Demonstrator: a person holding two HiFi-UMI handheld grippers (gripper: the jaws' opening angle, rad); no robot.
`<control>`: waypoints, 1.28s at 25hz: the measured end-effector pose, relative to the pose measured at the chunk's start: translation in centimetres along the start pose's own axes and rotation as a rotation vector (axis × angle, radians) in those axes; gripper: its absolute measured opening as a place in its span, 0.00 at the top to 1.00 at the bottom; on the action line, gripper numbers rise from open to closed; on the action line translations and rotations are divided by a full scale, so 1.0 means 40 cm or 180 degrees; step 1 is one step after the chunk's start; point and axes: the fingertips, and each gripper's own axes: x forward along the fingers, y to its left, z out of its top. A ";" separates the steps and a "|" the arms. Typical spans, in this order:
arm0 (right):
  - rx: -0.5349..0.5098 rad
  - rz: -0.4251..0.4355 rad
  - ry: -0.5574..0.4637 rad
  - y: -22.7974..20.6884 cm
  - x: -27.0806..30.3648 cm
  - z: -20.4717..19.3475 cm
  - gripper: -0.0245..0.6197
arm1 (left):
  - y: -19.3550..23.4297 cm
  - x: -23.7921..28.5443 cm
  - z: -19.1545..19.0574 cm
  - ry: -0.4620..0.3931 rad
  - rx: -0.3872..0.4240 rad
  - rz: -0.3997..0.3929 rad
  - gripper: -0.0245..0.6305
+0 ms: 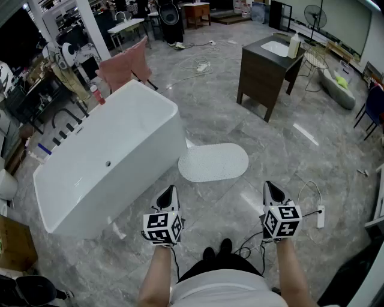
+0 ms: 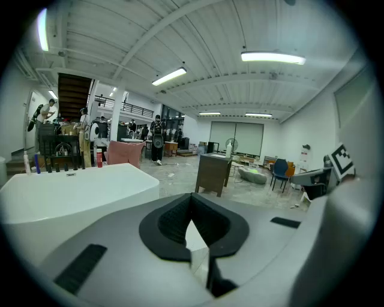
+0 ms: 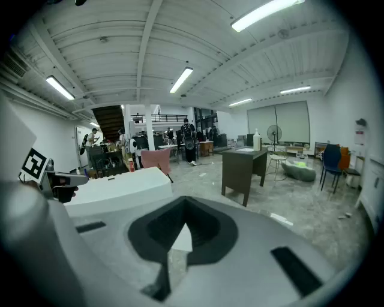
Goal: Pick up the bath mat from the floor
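You had the left tongs (image 1: 170, 192) and right tongs (image 1: 273, 188) both closed and empty, held above the floor (image 1: 222, 114), with the white bath mat (image 1: 213, 162) lying flat just ahead beside the bathtub (image 1: 108, 162).

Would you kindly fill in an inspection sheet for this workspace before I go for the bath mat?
Surface: floor, glossy grey stone look.
Job's things: white oval bath mat flat on the floor beside the bathtub, untouched.
Clutter: nothing seen on the mat.
Claws: left claw and right claw both shut, empty, held short of the mat.
Cables: power strip with cord near the right claw; black cable by the person's feet.
Surroundings: dark vanity cabinet, pink chair, fan.
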 end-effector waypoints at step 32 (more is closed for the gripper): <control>0.0166 0.0101 0.0172 -0.244 0.126 0.000 0.81 | -0.070 0.156 -0.026 0.0158 -0.0210 0.0391 0.68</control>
